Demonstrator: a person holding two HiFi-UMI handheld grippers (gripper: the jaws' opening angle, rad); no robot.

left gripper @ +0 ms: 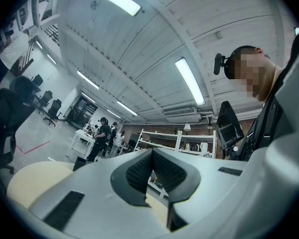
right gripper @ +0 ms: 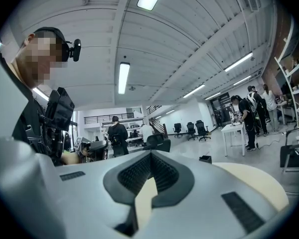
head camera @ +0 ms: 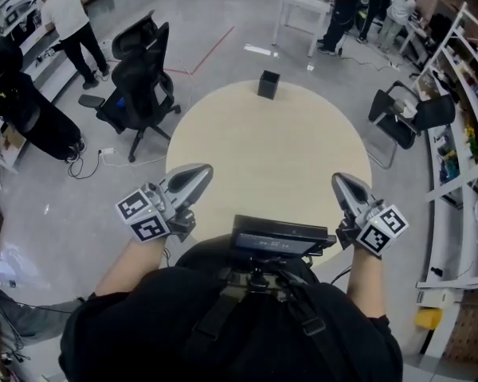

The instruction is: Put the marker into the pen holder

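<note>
Your left gripper and right gripper rest at the near edge of the table, jaws pressed together on nothing, as if parked, well apart from the pen holder at the far edge; no marker shows, perhaps hidden inside it.

Nothing legible anywhere — just black-and-white square markers (patterns, no letters) on the left gripper and the right gripper.
</note>
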